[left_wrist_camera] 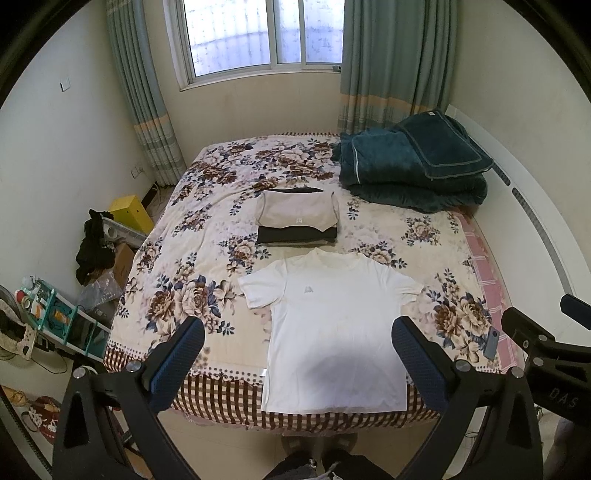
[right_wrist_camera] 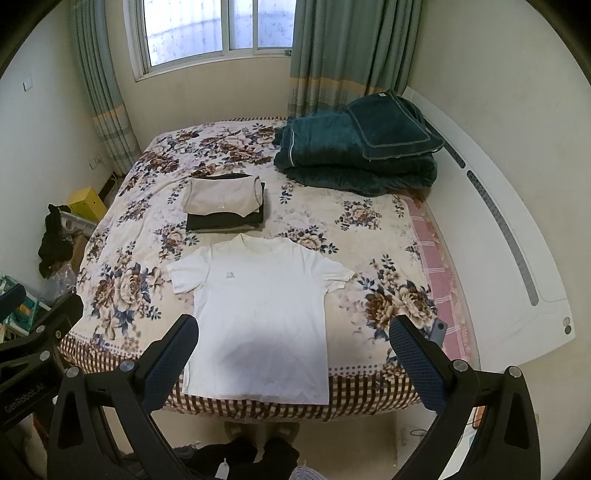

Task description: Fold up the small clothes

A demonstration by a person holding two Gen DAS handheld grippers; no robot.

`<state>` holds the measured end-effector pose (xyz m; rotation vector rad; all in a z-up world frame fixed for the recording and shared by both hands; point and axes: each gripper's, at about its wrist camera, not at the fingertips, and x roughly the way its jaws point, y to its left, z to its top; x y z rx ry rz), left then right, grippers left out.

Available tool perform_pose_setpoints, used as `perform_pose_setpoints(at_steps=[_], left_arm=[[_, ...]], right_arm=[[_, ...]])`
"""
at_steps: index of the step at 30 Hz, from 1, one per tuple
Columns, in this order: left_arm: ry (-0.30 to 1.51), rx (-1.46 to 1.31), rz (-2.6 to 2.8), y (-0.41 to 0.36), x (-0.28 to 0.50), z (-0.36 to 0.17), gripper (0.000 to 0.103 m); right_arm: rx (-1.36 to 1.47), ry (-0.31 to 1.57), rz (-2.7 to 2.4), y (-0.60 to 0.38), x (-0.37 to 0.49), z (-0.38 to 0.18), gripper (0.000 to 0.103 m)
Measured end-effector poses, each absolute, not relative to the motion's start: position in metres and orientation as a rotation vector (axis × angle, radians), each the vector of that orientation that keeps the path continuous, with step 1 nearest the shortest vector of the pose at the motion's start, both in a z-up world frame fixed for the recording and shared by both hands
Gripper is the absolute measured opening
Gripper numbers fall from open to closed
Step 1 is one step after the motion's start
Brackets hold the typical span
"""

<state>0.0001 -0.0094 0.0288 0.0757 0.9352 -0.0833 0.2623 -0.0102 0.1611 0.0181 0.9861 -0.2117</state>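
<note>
White short-sleeved T-shirt (left_wrist_camera: 332, 332) lying flat, front up, collar away from the near edge of the bed (left_wrist_camera: 177, 280), hem overhanging it. Behind it, a stack of folded clothes (left_wrist_camera: 297, 218), beige over dark, perhaps four items.

T-shirt (left_wrist_camera: 334, 339) lies flat on the bed (left_wrist_camera: 207, 236) at its near edge, collar toward the window (left_wrist_camera: 258, 33), hem at the bed's front edge. Stack of folded clothes (left_wrist_camera: 297, 218) sits just behind the collar, apart from it. Folded blanket (left_wrist_camera: 410, 173) with a pillow (left_wrist_camera: 439, 147) on top occupies the far right corner of the bed. Phone (left_wrist_camera: 492, 342) lies near the bed's right edge, right of the T-shirt. Yellow box (left_wrist_camera: 131, 213) stands on the floor left of the bed.
</note>
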Motion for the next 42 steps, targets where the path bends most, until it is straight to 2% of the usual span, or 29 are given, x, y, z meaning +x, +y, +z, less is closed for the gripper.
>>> perform_pose_setpoints(at_steps=[25,31,36,42], left_arm=[[0.924,0.075,-0.097,-0.010,-0.001,0.034,0.103],[0.920,0.157,-0.094,-0.021,0.024,-0.009,0.103],[0.949,0.204,-0.083,-0.028,0.064,-0.077,0.103],[1.058,0.221,-0.017,-0.049,0.126,-0.183,0.103]], right_arm=[[0.025,0.976,-0.211,-0.012,0.257,0.160,0.103],[0.118,0.994,-0.239,-0.025,0.271,0.156,0.103],[0.237,1.062,-0.339,-0.064,0.301,0.096,0.103],[0.392,1.216,-0.484,-0.160,0.339,-0.045,0.103]])
